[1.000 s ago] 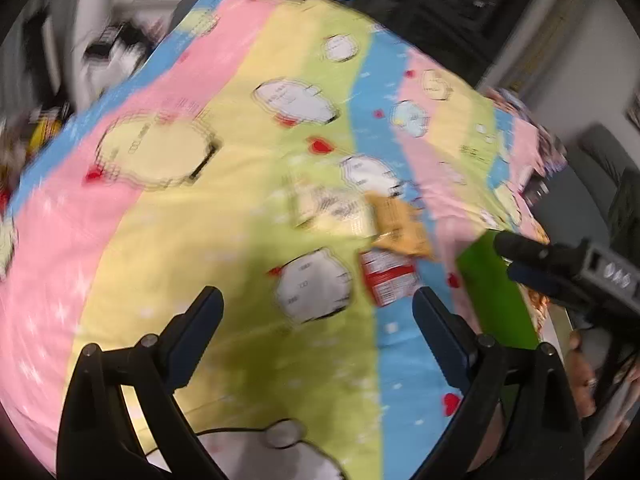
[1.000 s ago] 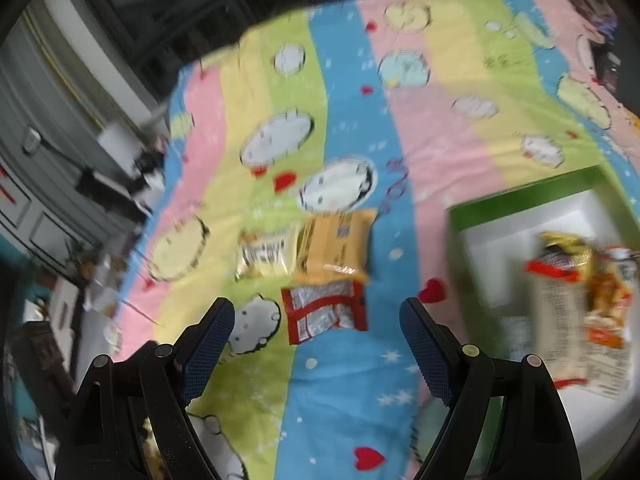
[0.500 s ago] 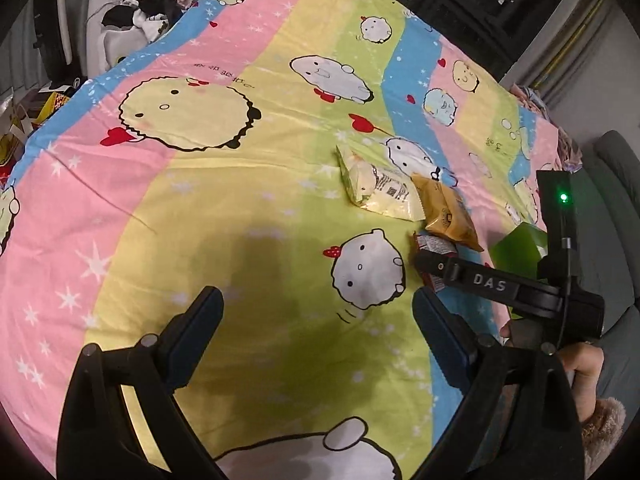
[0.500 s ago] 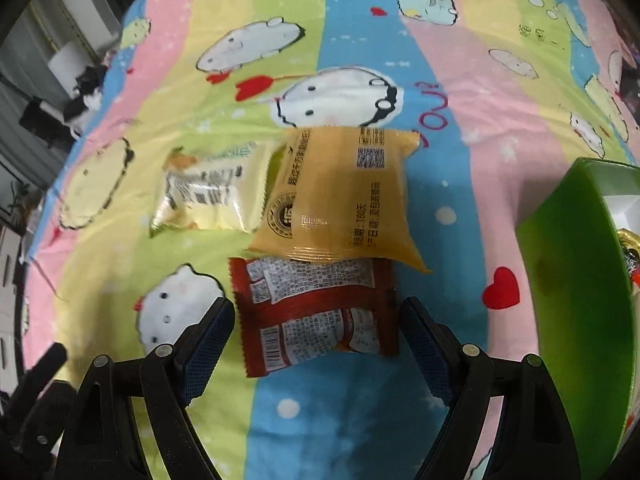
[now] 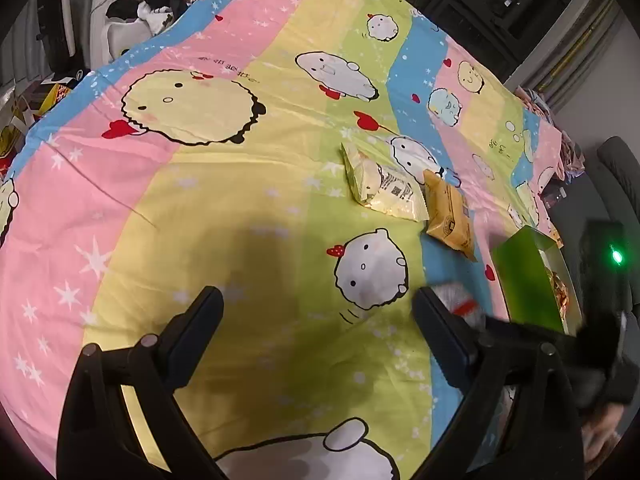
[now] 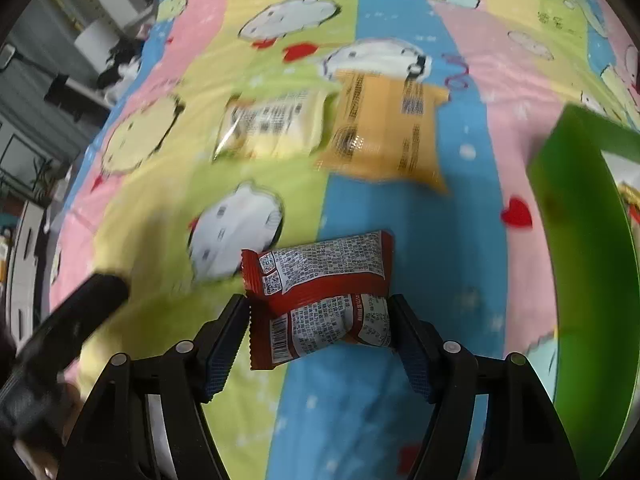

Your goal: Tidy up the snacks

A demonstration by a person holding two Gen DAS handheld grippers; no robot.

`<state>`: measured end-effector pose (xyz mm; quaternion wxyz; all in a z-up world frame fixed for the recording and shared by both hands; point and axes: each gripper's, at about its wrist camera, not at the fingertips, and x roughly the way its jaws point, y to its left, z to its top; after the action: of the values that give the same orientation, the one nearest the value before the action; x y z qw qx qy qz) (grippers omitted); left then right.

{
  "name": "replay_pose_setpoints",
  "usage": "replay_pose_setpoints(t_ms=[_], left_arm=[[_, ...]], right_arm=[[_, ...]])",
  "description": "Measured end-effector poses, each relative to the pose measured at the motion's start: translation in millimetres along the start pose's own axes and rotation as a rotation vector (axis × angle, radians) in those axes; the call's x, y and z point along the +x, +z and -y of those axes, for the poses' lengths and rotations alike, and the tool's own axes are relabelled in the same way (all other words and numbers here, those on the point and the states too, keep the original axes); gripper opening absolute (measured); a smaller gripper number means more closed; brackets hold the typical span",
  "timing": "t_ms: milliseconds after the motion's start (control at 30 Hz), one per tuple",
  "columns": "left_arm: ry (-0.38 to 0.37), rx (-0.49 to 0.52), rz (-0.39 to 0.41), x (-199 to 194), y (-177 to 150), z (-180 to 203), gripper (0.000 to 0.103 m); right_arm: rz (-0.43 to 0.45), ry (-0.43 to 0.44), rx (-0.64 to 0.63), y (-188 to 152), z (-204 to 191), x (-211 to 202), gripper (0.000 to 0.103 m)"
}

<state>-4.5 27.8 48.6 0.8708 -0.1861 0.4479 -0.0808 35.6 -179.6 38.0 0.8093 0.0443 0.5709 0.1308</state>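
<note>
The right gripper (image 6: 318,332) has its jaws closing in on a red snack packet (image 6: 320,296), which sits crosswise between them: the packet's lower half lies in the gap with a blue-padded finger (image 6: 224,344) at each short end, while its upper half sticks out past the fingertips. The pads press against the wrapper at both ends and the packet looks buckled in the middle, so the jaws appear to have hold of it at roughly half their spread. Beneath it is the striped cartoon bedsheet (image 6: 400,400), blue under the packet. Further out on the sheet lie a pale yellow packet (image 6: 276,124) and an orange packet (image 6: 384,128), side by side and touching; both are blurred in this view. A green box (image 6: 580,240) stands to the right, well apart from the held packet, with some wrappers just visible inside it. The left gripper (image 5: 316,320) hangs over the yellow and green stripes with its jaws wide apart and nothing between them; the pale yellow packet (image 5: 380,188) and orange packet (image 5: 448,216) lie beyond it. At its right edge the red packet (image 5: 460,302) shows as a blur beside the green box (image 5: 524,280).
</note>
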Motion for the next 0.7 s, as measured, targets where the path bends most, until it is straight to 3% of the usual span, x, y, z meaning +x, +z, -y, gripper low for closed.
replay_pose_setpoints(t_ms=[67,267,433,700], left_arm=[[0.001,0.002,-0.007,0.8,-1.1,1.8,0.096],[-0.026,-0.016,-0.03,3.0,-5.0,3.9,0.095],[-0.059,0.002,-0.071,8.4,-12.3,15.5,0.094],[-0.146,0.053,-0.112,11.7,-22.9,37.7,0.093]], right_arm=[[-0.013,0.041,-0.007,-7.2,-2.7,-3.2,0.081],[0.087,0.032,-0.05,-19.5,-3.2,-32.3,0.082],[0.045,0.175,0.055,-14.5,22.7,-35.1,0.083],[0.087,0.2,0.078,-18.4,32.9,-45.3,0.083]])
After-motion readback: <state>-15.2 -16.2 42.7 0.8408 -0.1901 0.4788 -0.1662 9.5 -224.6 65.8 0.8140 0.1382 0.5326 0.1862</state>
